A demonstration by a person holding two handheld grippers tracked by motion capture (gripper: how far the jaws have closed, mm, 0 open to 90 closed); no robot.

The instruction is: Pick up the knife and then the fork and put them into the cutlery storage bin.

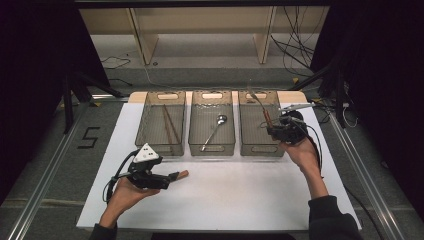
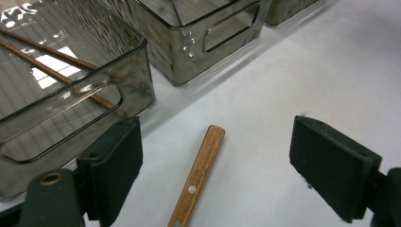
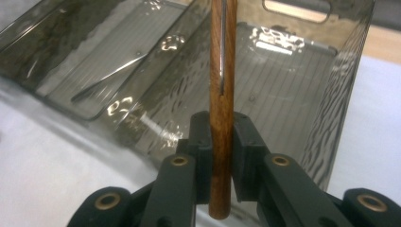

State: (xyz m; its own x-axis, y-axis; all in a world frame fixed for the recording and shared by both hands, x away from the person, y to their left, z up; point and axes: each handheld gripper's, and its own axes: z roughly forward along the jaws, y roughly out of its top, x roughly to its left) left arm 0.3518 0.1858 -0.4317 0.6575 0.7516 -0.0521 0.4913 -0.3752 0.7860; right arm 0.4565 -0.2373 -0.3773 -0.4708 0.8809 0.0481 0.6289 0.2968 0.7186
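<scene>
The left gripper (image 1: 172, 176) sits low over the white table (image 1: 235, 195) with its jaws spread wide, and a wooden handle (image 2: 198, 172) lies flat between them, touching neither pad. Just beyond that gripper stands the left bin (image 1: 161, 124) with two chopsticks (image 1: 170, 127) inside. The next bin (image 1: 212, 122) over holds a spoon (image 1: 216, 130). Across the table the right gripper (image 1: 270, 129) is clamped tight on another wooden handle (image 3: 221, 104), which stands upright between its pads, with the butt end poking out below them. A thin metal part (image 3: 222, 47) runs along the handle's upper stretch; what tool it belongs to I cannot tell. That gripper hangs at the near end of the right bin (image 1: 260, 125), its handle rising over the bin's ribbed floor.
</scene>
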